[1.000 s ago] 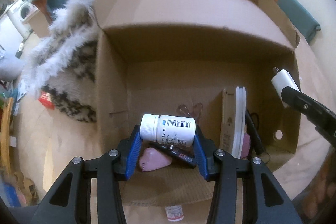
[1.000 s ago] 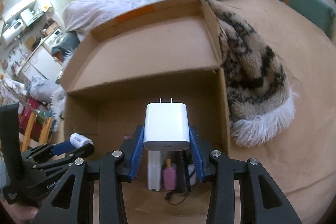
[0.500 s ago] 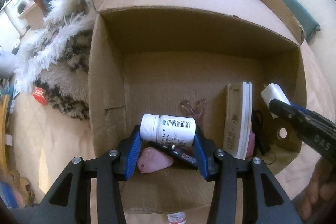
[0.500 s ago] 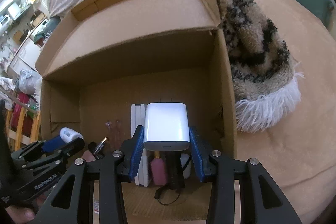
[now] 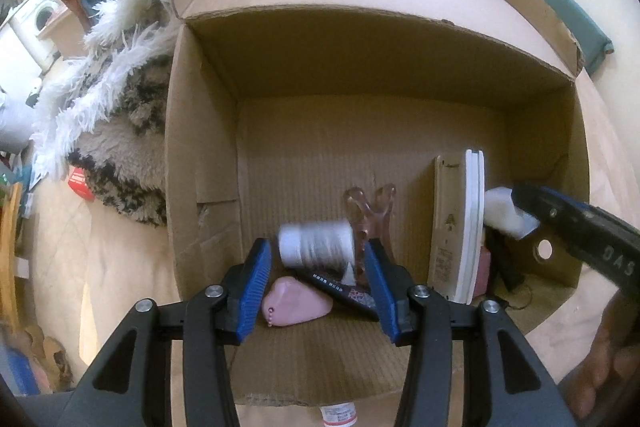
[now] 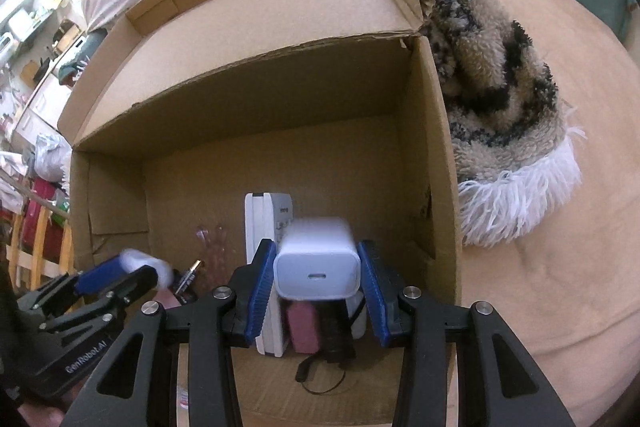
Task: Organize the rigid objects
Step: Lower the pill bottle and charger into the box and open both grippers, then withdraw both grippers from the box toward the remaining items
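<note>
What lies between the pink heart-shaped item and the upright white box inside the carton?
In the left wrist view, a dark printed tube lies between pink heart-shaped item and upright white box.

Both fisheye views look steeply down, from close range, into the open brown cardboard box (image 5: 400,99); the left wrist view sits toward the box's left wall, the right wrist view toward its right wall (image 6: 434,163); both share the box floor and the upright white flat slab (image 5: 472,223); each shows the other hand-held gripper at its edge.

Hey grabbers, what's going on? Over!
Left gripper opening, blurred white pill bottle dropping free. Right gripper holds white charger block. Brown cardboard box below.
</note>
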### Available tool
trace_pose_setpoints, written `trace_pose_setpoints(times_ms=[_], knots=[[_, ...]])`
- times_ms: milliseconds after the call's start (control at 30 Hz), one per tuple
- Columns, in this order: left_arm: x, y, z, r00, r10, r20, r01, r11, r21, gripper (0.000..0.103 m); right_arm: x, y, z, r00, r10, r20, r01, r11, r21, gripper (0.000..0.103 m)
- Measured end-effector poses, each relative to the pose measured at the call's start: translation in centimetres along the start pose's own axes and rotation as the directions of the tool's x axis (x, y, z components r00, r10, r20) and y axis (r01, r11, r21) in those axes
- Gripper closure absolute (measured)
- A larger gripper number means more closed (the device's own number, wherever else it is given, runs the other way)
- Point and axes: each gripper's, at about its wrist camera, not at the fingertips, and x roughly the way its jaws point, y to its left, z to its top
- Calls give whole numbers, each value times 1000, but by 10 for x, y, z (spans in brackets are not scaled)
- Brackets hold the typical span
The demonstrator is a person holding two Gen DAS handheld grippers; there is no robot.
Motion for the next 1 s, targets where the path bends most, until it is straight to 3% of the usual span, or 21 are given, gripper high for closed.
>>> trace_pose_setpoints(times_ms=[133,200,367,1000], knots=[[-1,-2,-1,1000,-8,8,8,1000,-2,42,-9,1,3,999,34,36,-34,999,6,53],[-2,-2,0,1000,-12,9,12,1000,-1,42,-13,0,4,997,59,55,-60,998,17,35],[-2,-1,2,1000,-3,9,2,1000,8,42,-14,-3,4,996,82,48,-83,996,30,29],[-8,-5,4,1000,11,15,-11,1000,9,41,-11,7,4,997,74,29,-74,997,3,28]])
